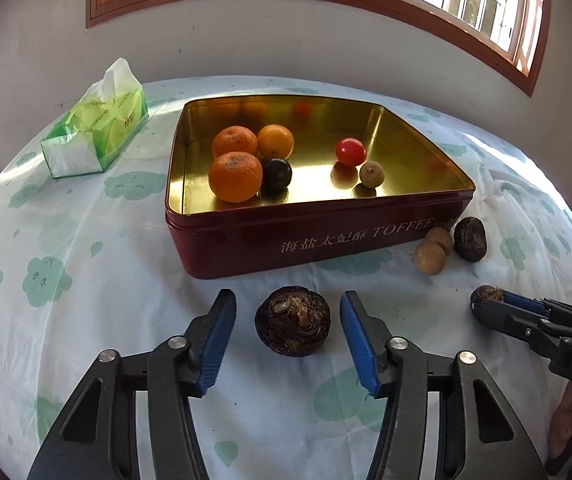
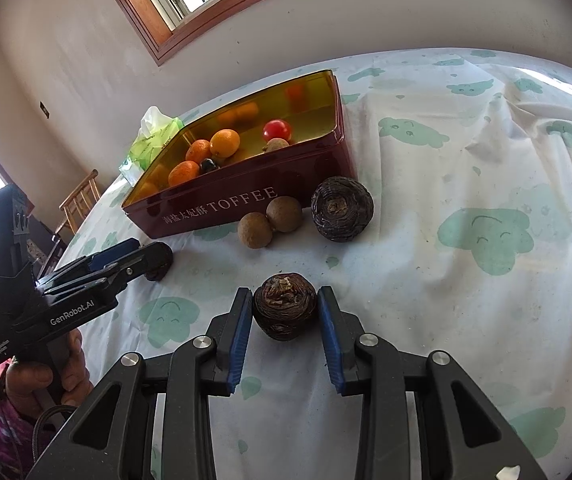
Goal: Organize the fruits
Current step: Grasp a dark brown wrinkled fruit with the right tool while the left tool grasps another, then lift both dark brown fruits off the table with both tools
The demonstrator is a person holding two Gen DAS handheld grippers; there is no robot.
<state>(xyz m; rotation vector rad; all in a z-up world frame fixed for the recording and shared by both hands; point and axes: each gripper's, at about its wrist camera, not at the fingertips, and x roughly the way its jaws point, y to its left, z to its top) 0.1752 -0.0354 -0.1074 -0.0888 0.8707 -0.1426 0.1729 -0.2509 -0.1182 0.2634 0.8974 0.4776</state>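
On the cloth [image 1: 86,320] before the tin [image 1: 318,236], each gripper, left [image 1: 288,336] and right [image 2: 285,322], straddles a chestnut [image 1: 293,321] [image 2: 285,306], left wide, right nearly touching; you pinch these hard, light, roll-prone corms across their flanks.

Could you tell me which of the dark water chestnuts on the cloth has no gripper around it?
The water chestnut beside the two longans, near the tin's corner. The other two each sit between a gripper's fingers: left gripper, right gripper.
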